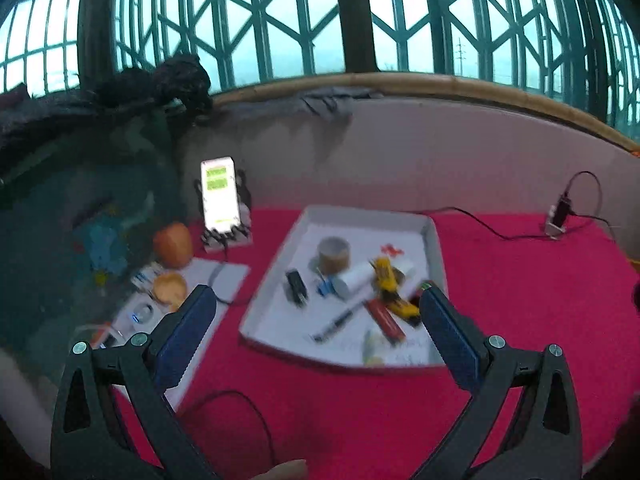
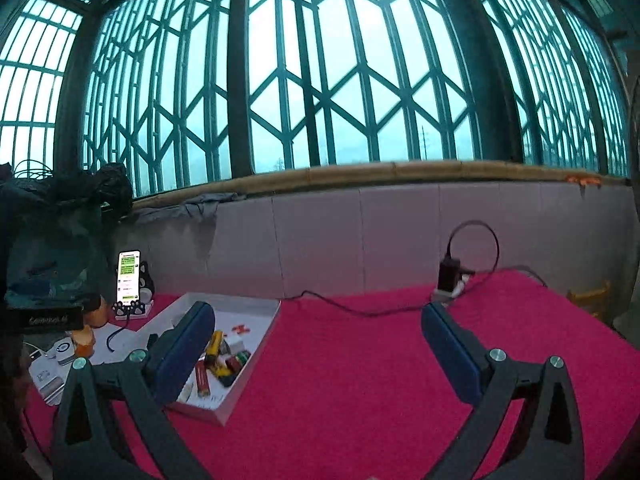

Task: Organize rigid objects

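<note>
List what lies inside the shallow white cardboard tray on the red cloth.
Inside the shallow white cardboard tray: brown tape roll, white tube, yellow toy vehicle, red bar, black pen, black clip. Things beneath the pile stay hidden.

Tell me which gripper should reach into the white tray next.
Left. The left gripper faces the tray directly, jaws open around the pile. The right gripper points past it at bare red cloth.

A tray (image 1: 434, 240) on the table (image 1: 500, 300) holds a tape roll (image 1: 334, 255) behind a pen (image 1: 334, 325), phone (image 1: 219, 195) to its left
</note>
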The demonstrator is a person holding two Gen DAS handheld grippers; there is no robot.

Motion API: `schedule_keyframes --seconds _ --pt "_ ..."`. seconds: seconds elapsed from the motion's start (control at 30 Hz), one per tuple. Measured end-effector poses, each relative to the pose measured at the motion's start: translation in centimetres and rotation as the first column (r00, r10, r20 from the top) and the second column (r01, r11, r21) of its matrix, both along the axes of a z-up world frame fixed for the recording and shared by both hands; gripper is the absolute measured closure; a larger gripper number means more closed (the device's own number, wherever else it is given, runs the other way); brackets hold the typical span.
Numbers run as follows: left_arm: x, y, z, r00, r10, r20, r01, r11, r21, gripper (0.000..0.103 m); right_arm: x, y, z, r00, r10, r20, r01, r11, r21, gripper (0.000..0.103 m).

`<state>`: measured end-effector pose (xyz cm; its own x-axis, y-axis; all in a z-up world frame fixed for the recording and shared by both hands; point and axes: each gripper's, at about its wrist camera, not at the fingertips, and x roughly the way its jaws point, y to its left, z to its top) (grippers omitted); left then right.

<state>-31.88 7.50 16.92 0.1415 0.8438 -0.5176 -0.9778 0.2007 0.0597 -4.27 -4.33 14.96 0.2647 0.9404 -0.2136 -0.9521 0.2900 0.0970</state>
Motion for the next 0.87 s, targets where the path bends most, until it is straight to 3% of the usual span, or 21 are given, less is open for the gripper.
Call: schedule_keyframes --seconds 0.63,0.87 --pt "0.6 -0.6 -1.4 1.0 -0.018 -0.003 0.018 0.998 -0.063 0.0 -0.2 -0.9 -0.8 1.0 -0.02 -0.011 0.019 0.999 -0.038 0.0" --pt "0.1 -1.3 -1.5 1.0 -0.013 0.019 0.013 1.0 -0.016 0.0 -0.1 -1.0 -1.0 1.0 -0.02 -0.014 0.02 0.999 -0.046 0.0"
